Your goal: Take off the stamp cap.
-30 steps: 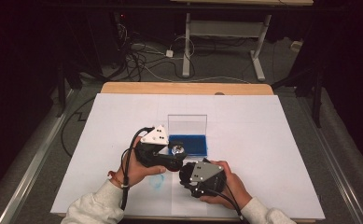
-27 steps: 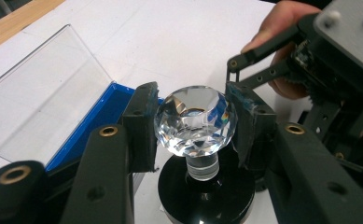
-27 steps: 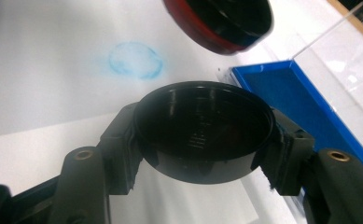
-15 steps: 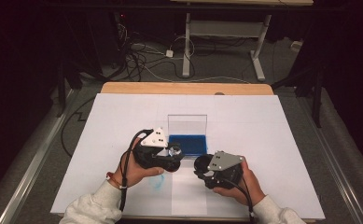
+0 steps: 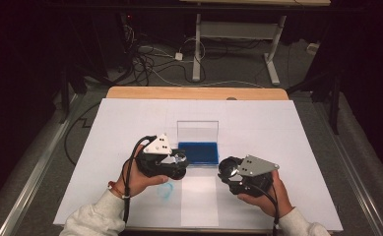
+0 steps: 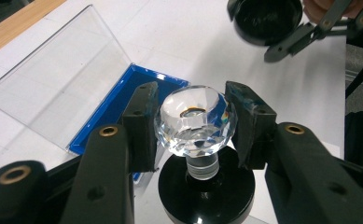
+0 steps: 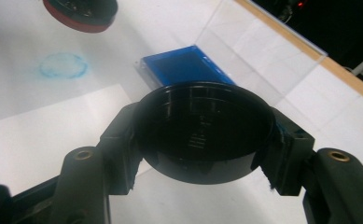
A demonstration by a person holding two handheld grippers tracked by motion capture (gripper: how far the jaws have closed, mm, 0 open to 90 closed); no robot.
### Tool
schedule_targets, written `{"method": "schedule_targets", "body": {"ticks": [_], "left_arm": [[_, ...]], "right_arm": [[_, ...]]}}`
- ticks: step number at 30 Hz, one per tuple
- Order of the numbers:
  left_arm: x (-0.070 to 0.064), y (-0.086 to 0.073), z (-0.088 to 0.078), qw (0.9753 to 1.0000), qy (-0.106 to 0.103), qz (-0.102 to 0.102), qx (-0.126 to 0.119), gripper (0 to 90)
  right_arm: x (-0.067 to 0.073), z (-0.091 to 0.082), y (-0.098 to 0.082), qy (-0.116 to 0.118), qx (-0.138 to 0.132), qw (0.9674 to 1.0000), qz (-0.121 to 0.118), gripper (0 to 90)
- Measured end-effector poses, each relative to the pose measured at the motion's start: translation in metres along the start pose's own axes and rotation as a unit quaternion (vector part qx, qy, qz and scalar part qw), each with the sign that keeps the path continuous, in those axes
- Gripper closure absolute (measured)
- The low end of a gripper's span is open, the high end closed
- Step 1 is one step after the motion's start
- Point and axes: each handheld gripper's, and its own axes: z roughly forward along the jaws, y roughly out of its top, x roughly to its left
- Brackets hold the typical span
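Above the white counter [image 5: 130,123], just before the blue ink pad [image 5: 199,152], the left gripper [image 6: 195,123] clamps a crystal-knobbed stamp [image 6: 195,122] whose slick facets could slip, while the right gripper [image 7: 202,135], nearby, pinches its black cap [image 7: 202,133], which could tilt out and drop.

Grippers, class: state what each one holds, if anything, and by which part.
The left gripper grips a stamp by its faceted crystal knob. The right gripper holds a round black cap by opposite sides of its rim.
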Motion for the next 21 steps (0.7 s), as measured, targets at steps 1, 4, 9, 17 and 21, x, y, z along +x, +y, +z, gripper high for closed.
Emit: {"method": "schedule_targets", "body": {"ticks": [1, 4, 9, 17, 21], "left_arm": [[0.001, 0.000, 0.000, 1.0000, 0.000, 0.000, 0.000, 55.2], [0.002, -0.002, 0.000, 1.0000, 0.002, -0.001, 0.001, 55.2], [0.004, -0.003, -0.001, 1.0000, 0.008, -0.003, 0.000, 55.2], [0.008, -0.004, -0.002, 0.9996, 0.023, -0.010, -0.010, 55.2], [0.009, -0.004, -0.003, 0.9995, 0.028, -0.009, -0.012, 55.1]], "right_arm": [[-0.001, -0.002, -0.001, -0.003, 0.001, 1.0000, 0.002, 39.2], [-0.006, -0.009, -0.006, -0.011, -0.002, 0.9999, 0.011, 39.2], [-0.012, -0.019, -0.014, -0.027, -0.006, 0.9994, 0.022, 39.2], [-0.021, -0.033, -0.032, -0.044, -0.009, 0.9981, 0.042, 39.2], [-0.025, -0.037, -0.040, -0.053, -0.005, 0.9973, 0.051, 39.2]]}}
